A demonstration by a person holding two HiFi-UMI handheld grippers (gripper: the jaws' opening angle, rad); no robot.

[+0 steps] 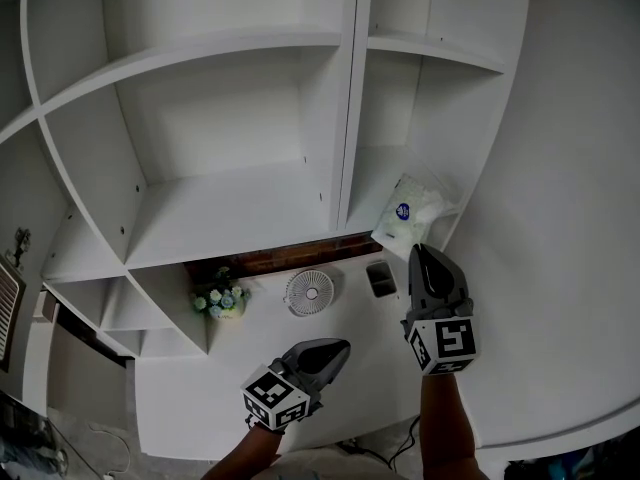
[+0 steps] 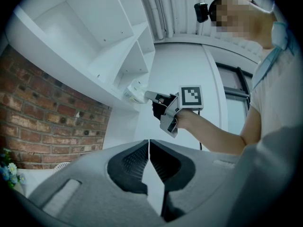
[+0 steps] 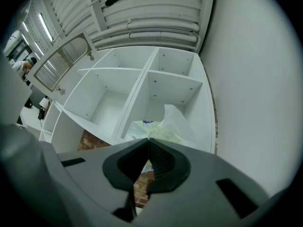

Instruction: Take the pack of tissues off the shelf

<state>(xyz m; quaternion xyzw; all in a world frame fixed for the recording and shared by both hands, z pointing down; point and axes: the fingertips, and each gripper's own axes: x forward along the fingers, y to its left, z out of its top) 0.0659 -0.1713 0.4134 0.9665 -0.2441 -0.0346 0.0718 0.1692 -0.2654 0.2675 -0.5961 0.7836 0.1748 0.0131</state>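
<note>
The pack of tissues (image 1: 408, 211), in a clear wrapper with a blue mark, lies at the front edge of the lower right shelf compartment (image 1: 365, 183). My right gripper (image 1: 420, 250) reaches up to its near edge. In the right gripper view the jaws meet at the tips (image 3: 148, 140), pinched on the wrapper of the pack (image 3: 163, 126). The left gripper view shows that gripper (image 2: 147, 95) touching the pack (image 2: 134, 91) at the shelf lip. My left gripper (image 1: 343, 348) hangs lower, over the counter, shut and empty (image 2: 149, 142).
Below the shelves, in front of a strip of brick wall (image 1: 270, 258), stand a small white fan (image 1: 309, 291), a pot of flowers (image 1: 220, 300) and a small dark box (image 1: 381, 279). A white wall (image 1: 560, 218) runs along the right.
</note>
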